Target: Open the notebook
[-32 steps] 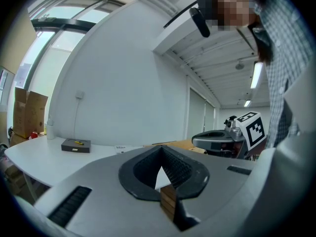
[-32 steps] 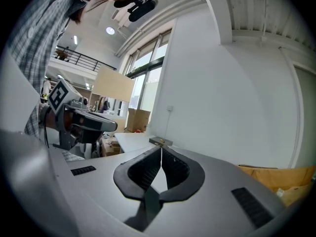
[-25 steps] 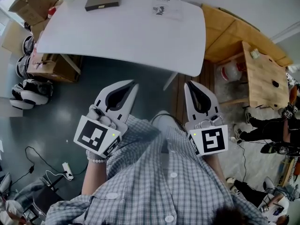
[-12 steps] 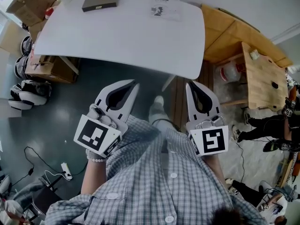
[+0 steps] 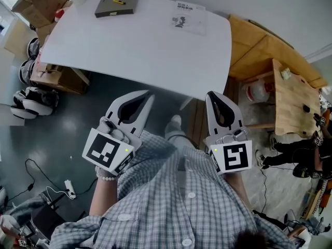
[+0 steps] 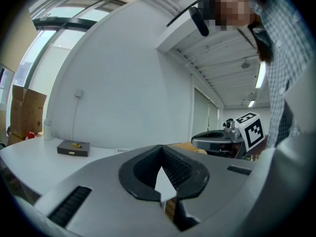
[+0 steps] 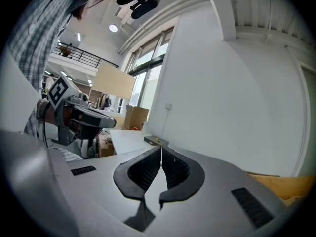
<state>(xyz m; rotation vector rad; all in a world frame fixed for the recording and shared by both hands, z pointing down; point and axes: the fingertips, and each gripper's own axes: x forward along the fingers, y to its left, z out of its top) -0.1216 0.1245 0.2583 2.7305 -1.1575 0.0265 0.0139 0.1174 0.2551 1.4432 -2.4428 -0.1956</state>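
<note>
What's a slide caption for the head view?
Left gripper and right gripper, both shut and empty, held short of the white table; closed notebook lies at its far edge.

Closed, empty left tool, notebook on white table beyond

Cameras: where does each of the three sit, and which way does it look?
Head view: on the person's head, looking steeply down at the white table and floor; shows the checked shirt, the left hand-held gripper and the right hand-held gripper.
Left gripper view: rides that gripper, looking level over its shut jaws towards the wall; shirt at right.
Right gripper view: likewise; the left one shows at left.
Shared: all three see the notebook.
</note>
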